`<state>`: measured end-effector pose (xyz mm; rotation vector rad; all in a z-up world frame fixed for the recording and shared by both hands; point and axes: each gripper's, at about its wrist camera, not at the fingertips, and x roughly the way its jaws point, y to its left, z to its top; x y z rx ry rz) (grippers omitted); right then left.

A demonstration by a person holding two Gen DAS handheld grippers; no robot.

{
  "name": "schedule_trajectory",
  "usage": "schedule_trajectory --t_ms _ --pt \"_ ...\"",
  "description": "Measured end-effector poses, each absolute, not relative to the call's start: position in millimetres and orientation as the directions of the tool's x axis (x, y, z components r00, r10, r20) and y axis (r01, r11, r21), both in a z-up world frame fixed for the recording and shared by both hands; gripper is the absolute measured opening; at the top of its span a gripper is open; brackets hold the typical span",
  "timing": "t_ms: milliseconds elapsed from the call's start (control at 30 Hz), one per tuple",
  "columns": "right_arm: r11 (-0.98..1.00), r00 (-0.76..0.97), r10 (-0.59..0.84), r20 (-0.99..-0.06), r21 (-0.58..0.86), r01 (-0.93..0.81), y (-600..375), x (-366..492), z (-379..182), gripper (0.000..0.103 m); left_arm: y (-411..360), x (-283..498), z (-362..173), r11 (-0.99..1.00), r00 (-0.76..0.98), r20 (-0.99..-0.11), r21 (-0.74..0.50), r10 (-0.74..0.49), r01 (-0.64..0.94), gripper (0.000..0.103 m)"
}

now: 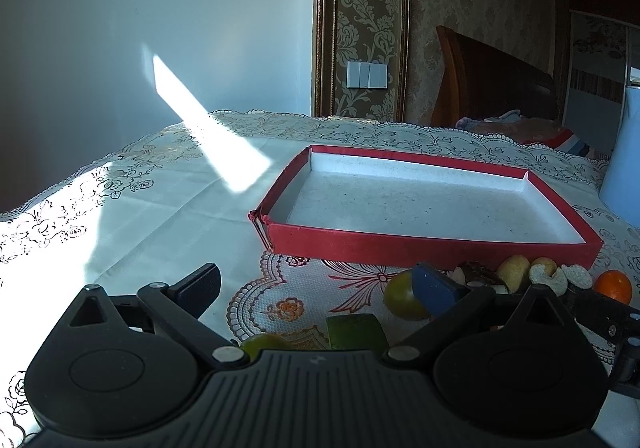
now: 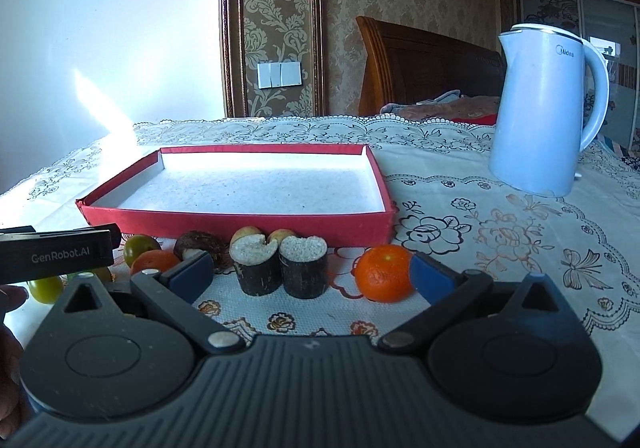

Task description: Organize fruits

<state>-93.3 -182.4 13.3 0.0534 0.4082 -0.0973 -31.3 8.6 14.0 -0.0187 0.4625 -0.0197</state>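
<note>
A shallow red tray with a white floor stands with nothing in it, just beyond a row of fruit. My left gripper is open; its right finger sits beside a green fruit, and another green fruit lies between the jaws, close to the body. My right gripper is open too, with two dark-skinned cane pieces standing upright between its fingers. An orange rests by its right finger. A second orange, green fruits and a brown fruit lie left of that.
A pale blue electric kettle stands on the lace tablecloth at the right, behind the fruit. The left gripper's black body reaches in from the left edge, with a hand below it. A wall and a wooden headboard lie behind the table.
</note>
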Motion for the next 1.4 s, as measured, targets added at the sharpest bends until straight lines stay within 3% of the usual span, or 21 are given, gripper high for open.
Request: schedule_trajectory --t_ms 1400 --pt "0.994 0.923 -0.083 -0.375 0.031 0.102 -181.6 -97.3 13.7 0.103 8.6 -32.9 11.8 1.000 0.899 -0.438 -0.014 -0.009 0.003 0.103"
